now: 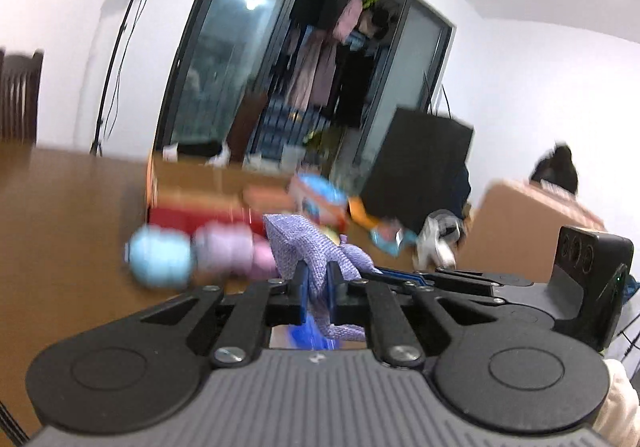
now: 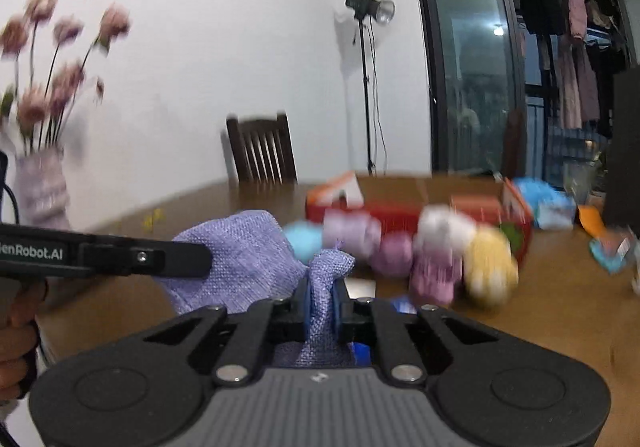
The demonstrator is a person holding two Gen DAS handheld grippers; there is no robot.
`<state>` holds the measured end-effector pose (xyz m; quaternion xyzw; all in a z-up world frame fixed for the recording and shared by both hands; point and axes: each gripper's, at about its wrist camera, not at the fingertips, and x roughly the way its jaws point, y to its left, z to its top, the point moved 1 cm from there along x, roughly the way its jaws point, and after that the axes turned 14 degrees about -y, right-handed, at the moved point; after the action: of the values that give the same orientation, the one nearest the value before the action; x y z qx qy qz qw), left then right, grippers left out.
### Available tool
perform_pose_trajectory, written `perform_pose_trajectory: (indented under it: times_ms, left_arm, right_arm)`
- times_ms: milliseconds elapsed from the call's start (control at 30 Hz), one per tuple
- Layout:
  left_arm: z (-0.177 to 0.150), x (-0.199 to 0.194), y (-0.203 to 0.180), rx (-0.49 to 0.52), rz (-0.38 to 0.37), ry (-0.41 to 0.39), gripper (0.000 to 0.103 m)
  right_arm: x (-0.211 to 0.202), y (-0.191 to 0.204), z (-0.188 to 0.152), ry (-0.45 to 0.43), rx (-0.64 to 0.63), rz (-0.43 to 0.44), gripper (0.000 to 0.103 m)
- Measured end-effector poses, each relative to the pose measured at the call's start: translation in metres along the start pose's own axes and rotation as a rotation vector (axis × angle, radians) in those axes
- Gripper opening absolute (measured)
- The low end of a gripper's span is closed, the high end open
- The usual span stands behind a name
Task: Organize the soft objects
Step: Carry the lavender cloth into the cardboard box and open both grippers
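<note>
Both tongs, left (image 1: 316, 279) and right (image 2: 322, 297), pinch purple mesh bag (image 2: 240, 251), held above worktop (image 2: 560, 307). Beyond it: blurred yarn balls (image 2: 436, 255), red box (image 2: 400, 209), chair (image 2: 262, 147).

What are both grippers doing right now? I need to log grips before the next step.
Left gripper: closed on the purple mesh bag.
Right gripper: closed on the same purple mesh bag.
</note>
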<state>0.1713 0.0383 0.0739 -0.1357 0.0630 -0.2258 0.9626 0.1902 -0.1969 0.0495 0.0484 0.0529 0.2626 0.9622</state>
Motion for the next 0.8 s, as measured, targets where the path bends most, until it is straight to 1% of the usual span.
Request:
perform_pose_trajectory:
  times_ms: [67, 133, 200, 233, 267, 333, 367, 433, 500, 567, 600, 633, 667, 700, 733, 767, 800]
  left_arm:
    - [0.027, 0.033, 0.013, -0.002, -0.005, -0.010, 0.010]
    - [0.050, 0.077, 0.030, -0.008, 0.015, -0.004, 0.010]
    - [0.067, 0.125, 0.051, -0.003, 0.048, 0.022, 0.010]
    - [0.074, 0.155, 0.065, -0.016, 0.077, 0.044, 0.010]
    - [0.077, 0.178, 0.077, -0.025, 0.090, 0.072, 0.010]
    - [0.079, 0.229, 0.108, -0.059, 0.151, 0.132, 0.010]
    - [0.078, 0.255, 0.123, -0.061, 0.179, 0.174, 0.010]
    - [0.070, 0.295, 0.148, -0.067, 0.227, 0.231, 0.010]
    - [0.057, 0.330, 0.171, -0.040, 0.293, 0.293, 0.010]
    - [0.048, 0.350, 0.187, 0.021, 0.375, 0.318, 0.014]
    - [0.043, 0.358, 0.192, 0.061, 0.404, 0.331, 0.017]
    - [0.037, 0.364, 0.195, 0.095, 0.434, 0.351, 0.032]
    - [0.034, 0.364, 0.196, 0.086, 0.439, 0.369, 0.043]
    - [0.035, 0.363, 0.198, 0.066, 0.405, 0.366, 0.049]
    - [0.037, 0.362, 0.198, 0.059, 0.390, 0.356, 0.062]
    - [0.038, 0.361, 0.197, 0.078, 0.399, 0.344, 0.065]
    - [0.040, 0.362, 0.195, 0.102, 0.394, 0.340, 0.066]
  right_arm:
    - [0.032, -0.015, 0.030, -0.015, -0.017, 0.007, 0.010]
    - [0.071, -0.031, 0.052, -0.007, -0.016, 0.015, 0.010]
    - [0.122, -0.052, 0.072, 0.030, 0.006, 0.013, 0.010]
    - [0.148, -0.063, 0.078, 0.053, 0.021, 0.003, 0.010]
    - [0.176, -0.073, 0.082, 0.083, 0.035, -0.005, 0.010]
    - [0.234, -0.094, 0.084, 0.152, 0.060, -0.029, 0.010]
    - [0.257, -0.104, 0.082, 0.184, 0.079, -0.032, 0.010]
    - [0.309, -0.120, 0.074, 0.247, 0.096, -0.048, 0.010]
    - [0.358, -0.137, 0.061, 0.318, 0.130, -0.067, 0.010]
    - [0.395, -0.148, 0.045, 0.375, 0.171, -0.068, 0.010]
    - [0.411, -0.153, 0.036, 0.398, 0.187, -0.070, 0.011]
    - [0.423, -0.155, 0.027, 0.416, 0.199, -0.057, 0.012]
    - [0.432, -0.157, 0.019, 0.428, 0.223, -0.037, 0.017]
    - [0.438, -0.160, 0.013, 0.431, 0.254, -0.030, 0.020]
    - [0.441, -0.162, 0.008, 0.437, 0.277, -0.033, 0.026]
    - [0.445, -0.165, 0.005, 0.449, 0.308, -0.033, 0.030]
    - [0.445, -0.167, 0.003, 0.447, 0.333, -0.041, 0.033]
